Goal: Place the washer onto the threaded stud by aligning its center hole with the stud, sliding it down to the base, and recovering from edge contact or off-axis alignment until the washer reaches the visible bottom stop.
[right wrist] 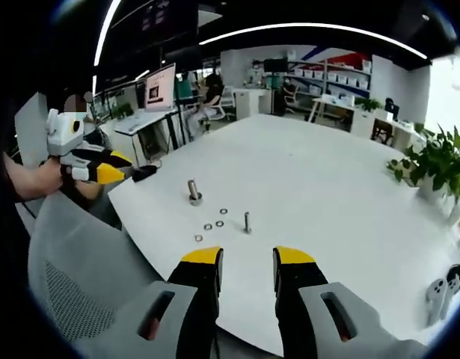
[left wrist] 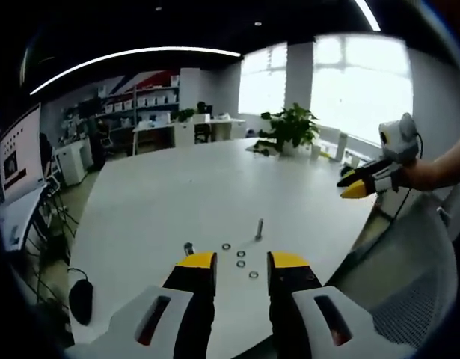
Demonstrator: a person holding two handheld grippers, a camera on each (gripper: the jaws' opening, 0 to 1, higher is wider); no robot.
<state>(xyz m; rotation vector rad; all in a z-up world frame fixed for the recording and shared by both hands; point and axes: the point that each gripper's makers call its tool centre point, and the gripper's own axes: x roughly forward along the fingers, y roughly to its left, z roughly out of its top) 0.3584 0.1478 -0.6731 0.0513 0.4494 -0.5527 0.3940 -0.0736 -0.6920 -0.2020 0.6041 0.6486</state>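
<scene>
We hold both grippers, left and right, jaws spread, empty, above the white table. At twelve o'clock of the right: the threaded stud, with washers at its nine.

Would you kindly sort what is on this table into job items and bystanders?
Job items:
washers
threaded stud
left gripper, jaws apart
right gripper, jaws apart

Bystanders:
bolt on a base
potted plant
computer mouse

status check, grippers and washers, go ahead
Left gripper and right gripper open, empty, above the table edge. Small metal ring washers loose on white table, none on upright threaded stud. Nothing blocking.
</scene>
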